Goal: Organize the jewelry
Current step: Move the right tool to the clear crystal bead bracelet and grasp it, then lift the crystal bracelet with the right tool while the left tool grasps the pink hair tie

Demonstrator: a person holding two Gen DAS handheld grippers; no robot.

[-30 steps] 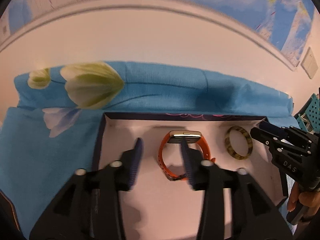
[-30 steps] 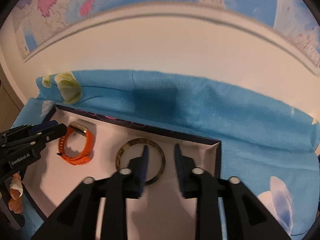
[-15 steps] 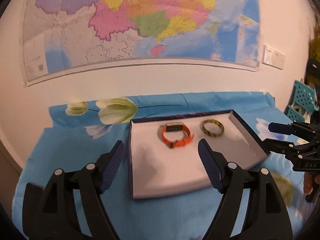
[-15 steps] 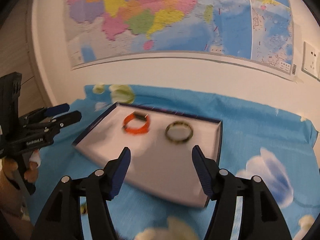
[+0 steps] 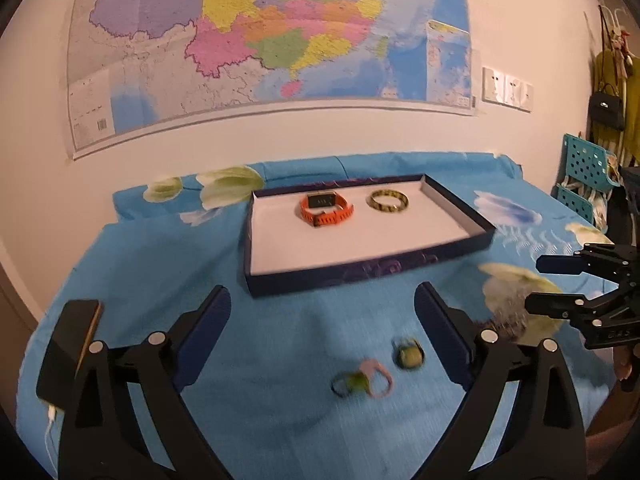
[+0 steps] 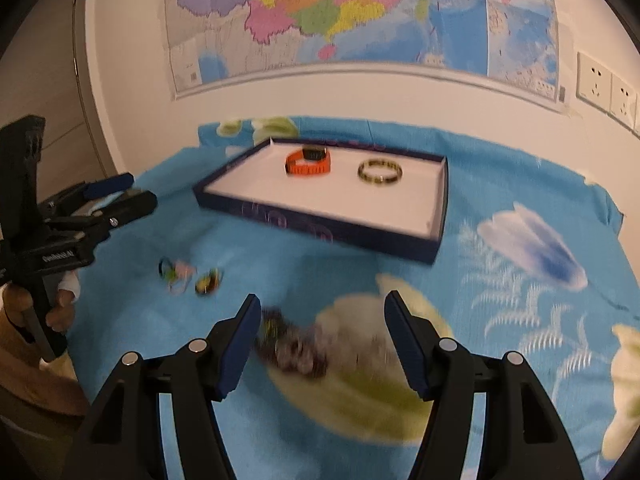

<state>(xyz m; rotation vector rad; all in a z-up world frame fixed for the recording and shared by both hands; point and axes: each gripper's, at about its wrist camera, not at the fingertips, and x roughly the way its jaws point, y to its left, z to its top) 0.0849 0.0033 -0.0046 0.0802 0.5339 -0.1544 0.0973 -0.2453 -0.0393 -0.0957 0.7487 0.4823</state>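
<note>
We see a tray [image 5: 360, 276] lying on a cloth-covered counter [image 5: 160, 264] toward the far side, below a wall map [image 5: 260, 40]. In the tray, a watch [image 5: 326, 209] lies near its far wall, with a bangle [image 5: 387, 201] just to the right, the two apart. On the cloth nearer to us lie small rings [image 5: 370, 372]; a beaded bracelet [image 6: 292, 346] lies to their right. A phone [image 5: 70, 346] lies at the near left.
</note>
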